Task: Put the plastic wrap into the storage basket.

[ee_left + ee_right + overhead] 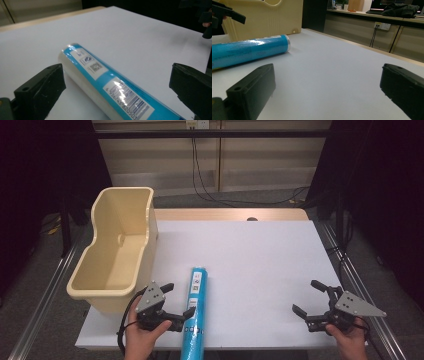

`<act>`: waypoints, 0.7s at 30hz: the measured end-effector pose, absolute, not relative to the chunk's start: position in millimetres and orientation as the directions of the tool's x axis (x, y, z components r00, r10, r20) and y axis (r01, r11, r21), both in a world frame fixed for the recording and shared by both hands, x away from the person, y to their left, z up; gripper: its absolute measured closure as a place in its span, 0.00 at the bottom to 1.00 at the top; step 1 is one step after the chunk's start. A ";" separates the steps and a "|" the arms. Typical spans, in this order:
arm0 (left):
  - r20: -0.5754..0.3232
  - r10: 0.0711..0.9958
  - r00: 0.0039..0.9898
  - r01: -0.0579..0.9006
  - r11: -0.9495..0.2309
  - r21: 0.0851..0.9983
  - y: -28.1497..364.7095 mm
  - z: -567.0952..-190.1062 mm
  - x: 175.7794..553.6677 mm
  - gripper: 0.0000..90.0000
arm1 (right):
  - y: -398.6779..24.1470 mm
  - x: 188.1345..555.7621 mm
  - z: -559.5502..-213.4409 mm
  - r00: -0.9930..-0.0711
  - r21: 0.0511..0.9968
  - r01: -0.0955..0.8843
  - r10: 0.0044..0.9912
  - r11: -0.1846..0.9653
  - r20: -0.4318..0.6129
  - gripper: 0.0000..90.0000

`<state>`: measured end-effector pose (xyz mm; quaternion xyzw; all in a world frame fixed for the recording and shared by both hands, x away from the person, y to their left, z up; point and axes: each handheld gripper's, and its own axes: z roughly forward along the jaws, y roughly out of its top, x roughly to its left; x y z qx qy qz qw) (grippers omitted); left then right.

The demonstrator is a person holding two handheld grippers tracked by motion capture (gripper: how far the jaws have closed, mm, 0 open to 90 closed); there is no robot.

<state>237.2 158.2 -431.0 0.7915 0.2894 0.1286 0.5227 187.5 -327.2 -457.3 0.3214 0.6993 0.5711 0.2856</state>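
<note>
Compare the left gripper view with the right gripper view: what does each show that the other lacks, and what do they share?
Left gripper view alone: the barcode label on the blue roll, which lies between its open jaws. Right gripper view alone: the cream plastic bin, a wall socket and a far counter; its own jaws stand open over bare table. Shared: the blue roll and the white tabletop.

blue roll [196, 312] — lying flat on white table [260, 265] — near edge
</note>
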 end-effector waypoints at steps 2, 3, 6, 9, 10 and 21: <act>-0.137 0.609 0.781 0.374 -0.281 0.884 155.0 -429.9 237.2 0.00 | -327.0 188.2 -457.7 -0.632 0.982 0.124 0.775 0.144 -0.033 0.00; -0.139 0.613 0.778 0.384 -0.288 0.877 153.6 -429.6 237.7 0.00 | -326.5 188.5 -458.1 -0.634 0.982 0.128 0.773 0.142 -0.029 0.00; -0.155 0.626 0.764 0.421 -0.302 0.855 150.0 -429.5 238.1 0.00 | -323.6 189.7 -459.4 -0.644 0.980 0.133 0.765 0.148 -0.028 0.00; -0.142 0.633 0.761 0.430 -0.328 0.841 147.1 -429.0 238.8 0.00 | -322.6 190.1 -459.4 -0.646 0.980 0.128 0.763 0.152 -0.034 0.00; -0.144 0.636 0.758 0.439 -0.334 0.834 146.0 -428.6 239.0 0.00 | -322.3 190.3 -459.6 -0.646 0.980 0.129 0.763 0.151 -0.033 0.00; -0.220 0.694 0.685 0.601 -0.368 0.710 134.7 -430.5 251.3 0.00 | -320.1 191.8 -462.5 -0.652 0.975 0.145 0.758 0.166 -0.032 0.00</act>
